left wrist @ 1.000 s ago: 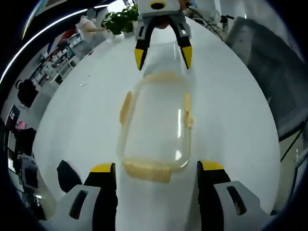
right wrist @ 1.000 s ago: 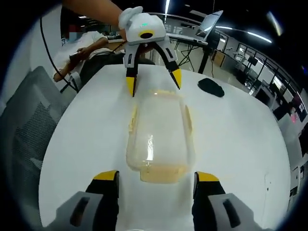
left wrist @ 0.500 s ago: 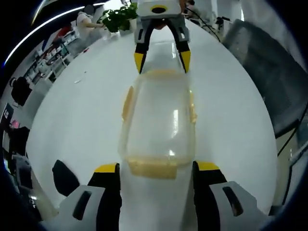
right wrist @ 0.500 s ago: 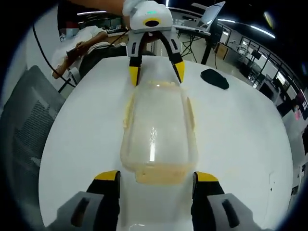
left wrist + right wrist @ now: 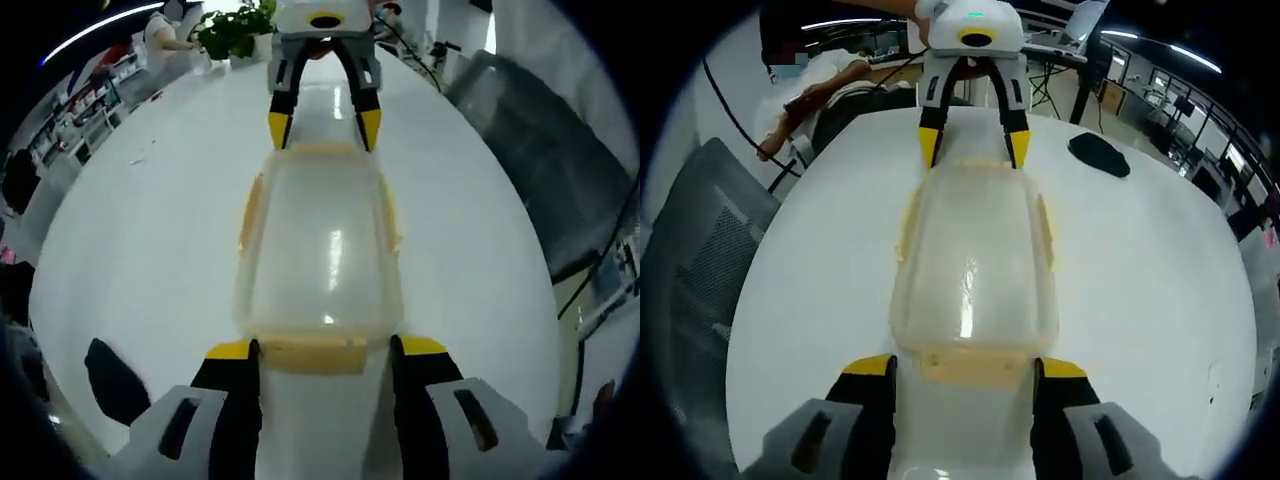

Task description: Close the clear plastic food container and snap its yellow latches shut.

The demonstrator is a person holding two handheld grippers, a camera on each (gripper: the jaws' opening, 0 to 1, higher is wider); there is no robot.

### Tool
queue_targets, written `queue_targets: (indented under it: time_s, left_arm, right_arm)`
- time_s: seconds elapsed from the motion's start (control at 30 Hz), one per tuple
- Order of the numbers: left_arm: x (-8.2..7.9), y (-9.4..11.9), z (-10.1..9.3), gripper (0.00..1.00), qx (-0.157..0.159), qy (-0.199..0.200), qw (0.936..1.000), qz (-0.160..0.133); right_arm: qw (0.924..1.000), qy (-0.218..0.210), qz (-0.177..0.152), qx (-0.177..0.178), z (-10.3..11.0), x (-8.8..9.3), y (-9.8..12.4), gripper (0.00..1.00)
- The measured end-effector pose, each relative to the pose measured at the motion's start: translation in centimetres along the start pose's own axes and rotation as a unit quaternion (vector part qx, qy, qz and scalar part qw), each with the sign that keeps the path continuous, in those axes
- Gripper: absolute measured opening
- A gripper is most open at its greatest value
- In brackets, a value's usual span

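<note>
- Presently, we find the clear container point(image 5: 318, 245) lying lengthwise on the white table point(image 5: 140, 230), its lid seated on the body.
- We note the left gripper point(image 5: 327, 348) at one short end, jaws spread wide and bracketing the yellow end latch point(image 5: 315, 355); whether the tips touch it we cannot tell.
- We note the right gripper point(image 5: 965, 366) at the opposite short end, jaws equally wide, flanking that end's latch point(image 5: 973, 366). Each gripper also appears at the far end of the other's view.
- We see yellow side latches point(image 5: 907, 225) flared outward along both long edges, so we judge them unfastened.
- We judge closing done and latching outstanding: both end latches look unsnapped, and four latches in all appear to remain.
</note>
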State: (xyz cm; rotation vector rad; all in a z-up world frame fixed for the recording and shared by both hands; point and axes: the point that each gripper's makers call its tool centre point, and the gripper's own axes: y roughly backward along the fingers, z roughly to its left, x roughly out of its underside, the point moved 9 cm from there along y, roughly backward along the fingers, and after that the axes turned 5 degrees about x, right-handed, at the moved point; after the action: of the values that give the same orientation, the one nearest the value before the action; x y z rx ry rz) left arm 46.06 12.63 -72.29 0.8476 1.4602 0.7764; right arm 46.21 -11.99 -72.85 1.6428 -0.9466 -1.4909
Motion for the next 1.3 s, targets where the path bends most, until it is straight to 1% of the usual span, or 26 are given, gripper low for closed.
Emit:
queue_targets:
  time_s: [0.1,0.2,0.23,0.27,0.4,0.5,0.7,0.83,1.07,1.13,1.2,1.27,1.3]
  left_arm:
    - [0.0,0.1,0.1,0.47,0.002,-0.006,1.0,0.001]
    - [0.0,0.2,0.0,0.41,0.006,-0.016,0.9999,0.001]
    - [-0.1,0.4,0.1,0.38,0.0,-0.015,0.9999,0.001]
    - [-0.3,0.5,0.1,0.38,0.0,-0.008,1.0,0.0]
    - [-0.5,0.9,-0.2,0.38,-0.004,-0.006,1.0,0.003]
    - [-0.2,0.8,-0.2,0.38,-0.003,-0.016,0.9999,0.004]
    - [-0.2,0.7,-0.1,0.38,-0.003,-0.017,0.9998,0.006]
    - [-0.6,0.5,-0.3,0.38,-0.004,-0.012,0.9998,0.019]
    - [-0.8,0.5,-0.5,0.38,-0.004,-0.003,0.9998,0.021]
    - [-0.9,0.4,-0.6,0.37,-0.007,0.006,0.9997,0.021]
    - [-1.0,0.4,-0.8,0.37,-0.013,0.01,0.9996,0.025]
    - [-0.9,0.4,-0.8,0.37,-0.013,0.021,0.9992,0.032]
    - [-0.9,0.4,-0.8,0.37,-0.012,0.023,0.9989,0.04]
  right_arm:
    - [1.0,0.0,-0.002,0.001,-0.2,0.1,0.0,0.48]
    - [1.0,-0.005,-0.001,0.006,-0.4,0.0,0.1,0.43]
    - [1.0,0.005,0.001,0.001,-0.4,-0.1,0.2,0.41]
    - [1.0,0.002,0.001,0.006,-0.4,-0.1,0.2,0.38]
    - [1.0,0.002,0.004,0.006,-0.3,-0.2,0.0,0.37]
    - [0.9999,0.001,0.01,0.007,-0.1,-0.3,-0.1,0.37]
    - [0.9999,0.003,0.014,0.006,-0.2,-0.3,0.0,0.37]
    - [0.9998,0.004,0.017,0.006,-0.2,-0.4,0.1,0.37]
    - [0.9997,-0.002,0.023,0.009,-0.1,-0.4,0.1,0.35]
    - [0.9998,-0.004,0.019,0.007,-0.2,-0.3,0.2,0.35]
    - [0.9998,-0.003,0.017,0.007,-0.2,-0.3,0.2,0.34]
    - [0.9997,0.008,0.018,0.012,-0.1,-0.5,0.4,0.34]
    - [0.9998,0.004,0.013,0.011,-0.1,-0.7,0.9,0.34]
